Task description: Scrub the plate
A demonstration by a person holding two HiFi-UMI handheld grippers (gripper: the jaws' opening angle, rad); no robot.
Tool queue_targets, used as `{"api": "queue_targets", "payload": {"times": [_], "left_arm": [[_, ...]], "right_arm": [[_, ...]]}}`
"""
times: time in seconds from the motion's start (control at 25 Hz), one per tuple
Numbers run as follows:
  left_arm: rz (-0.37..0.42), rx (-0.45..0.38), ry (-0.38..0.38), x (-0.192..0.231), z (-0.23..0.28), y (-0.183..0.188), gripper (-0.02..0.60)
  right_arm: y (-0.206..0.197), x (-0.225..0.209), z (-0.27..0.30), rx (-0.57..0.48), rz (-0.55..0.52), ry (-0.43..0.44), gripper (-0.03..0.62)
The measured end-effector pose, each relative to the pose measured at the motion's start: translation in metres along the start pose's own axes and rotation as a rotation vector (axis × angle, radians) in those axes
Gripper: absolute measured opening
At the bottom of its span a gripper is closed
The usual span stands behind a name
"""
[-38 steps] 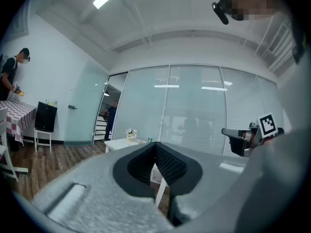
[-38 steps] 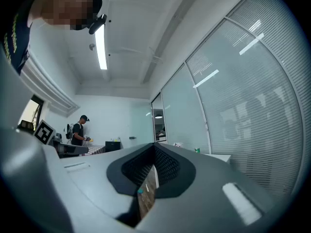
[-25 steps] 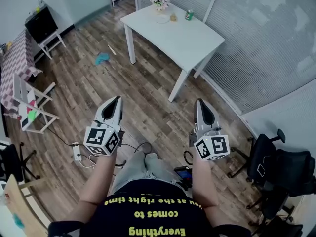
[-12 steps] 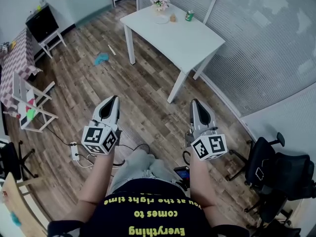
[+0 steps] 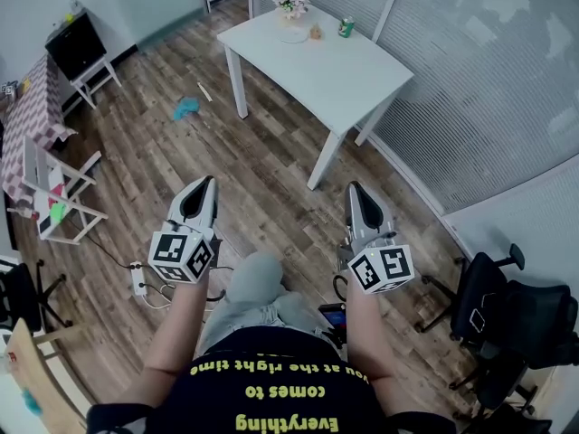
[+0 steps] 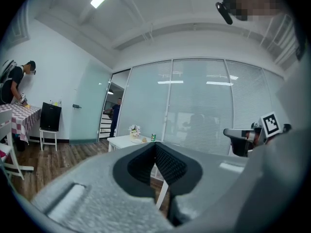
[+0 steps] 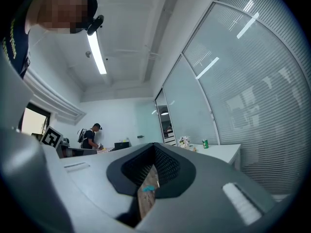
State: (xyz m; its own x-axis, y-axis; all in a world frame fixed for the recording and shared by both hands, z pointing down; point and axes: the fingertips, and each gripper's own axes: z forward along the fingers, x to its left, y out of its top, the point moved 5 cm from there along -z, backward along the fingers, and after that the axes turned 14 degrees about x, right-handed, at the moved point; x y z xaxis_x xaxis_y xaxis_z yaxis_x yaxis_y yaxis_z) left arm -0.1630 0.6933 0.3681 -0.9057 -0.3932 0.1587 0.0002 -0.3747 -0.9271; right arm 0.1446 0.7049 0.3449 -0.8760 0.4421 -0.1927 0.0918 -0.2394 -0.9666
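Gripping state, left: left gripper point(image 5: 205, 184) is clenched, jaws pressed together with nothing between them; it is held out level over the wooden floor point(image 5: 271, 152).
Gripping state, right: right gripper point(image 5: 355, 190) is likewise clenched and empty, alongside the left one but well apart from it.
Plate: pale plate point(image 5: 294, 35) lies on the white table point(image 5: 353, 80) near its far corner, just beside the flowers point(image 5: 292, 0); it is well apart from both grippers.
Table's far edge: a green can point(image 5: 346, 27) stands there. A small yellowish thing point(image 5: 316, 32) sits between can and plate, too small to identify.
Head view only: a blue scrap point(image 5: 187, 107) on the floor left of the table, and black office chairs point(image 5: 507, 324) at the lower right.
Gripper views only: a person with a backpack point(image 6: 17, 81) bends over the checked tablecloth point(image 6: 22, 113) by the wall. The head view shows that cloth but not the person.
Left gripper view only: a second person point(image 6: 116, 111) in the doorway beyond the table.
Right gripper view only: a ceiling light strip point(image 7: 97, 52). A strip of floor with the blue scrap shows through the slot behind the closed jaws.
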Motion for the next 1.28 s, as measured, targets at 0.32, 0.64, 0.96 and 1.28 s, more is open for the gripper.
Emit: {"api": "queue_targets", "payload": {"times": [0.32, 0.64, 0.96, 1.28], "left_arm": [[-0.004, -0.001, 0.005, 0.005, 0.021, 0.006, 0.001], [-0.017, -0.001, -0.003, 0.025, 0.057, 0.013, 0.001], [-0.018, 0.014, -0.04, 0.051, 0.121, 0.027, 0.0], [-0.019, 0.006, -0.074, 0.084, 0.2, 0.069, 0.001]], "right_arm": [[0.005, -0.013, 0.021, 0.02, -0.004, 0.012, 0.005], [0.01, -0.024, 0.059, 0.026, -0.014, 0.015, 0.006], [0.013, -0.052, 0.115, 0.041, -0.006, 0.001, 0.006], [0.035, -0.084, 0.189, 0.057, -0.016, -0.015, 0.006]]}}
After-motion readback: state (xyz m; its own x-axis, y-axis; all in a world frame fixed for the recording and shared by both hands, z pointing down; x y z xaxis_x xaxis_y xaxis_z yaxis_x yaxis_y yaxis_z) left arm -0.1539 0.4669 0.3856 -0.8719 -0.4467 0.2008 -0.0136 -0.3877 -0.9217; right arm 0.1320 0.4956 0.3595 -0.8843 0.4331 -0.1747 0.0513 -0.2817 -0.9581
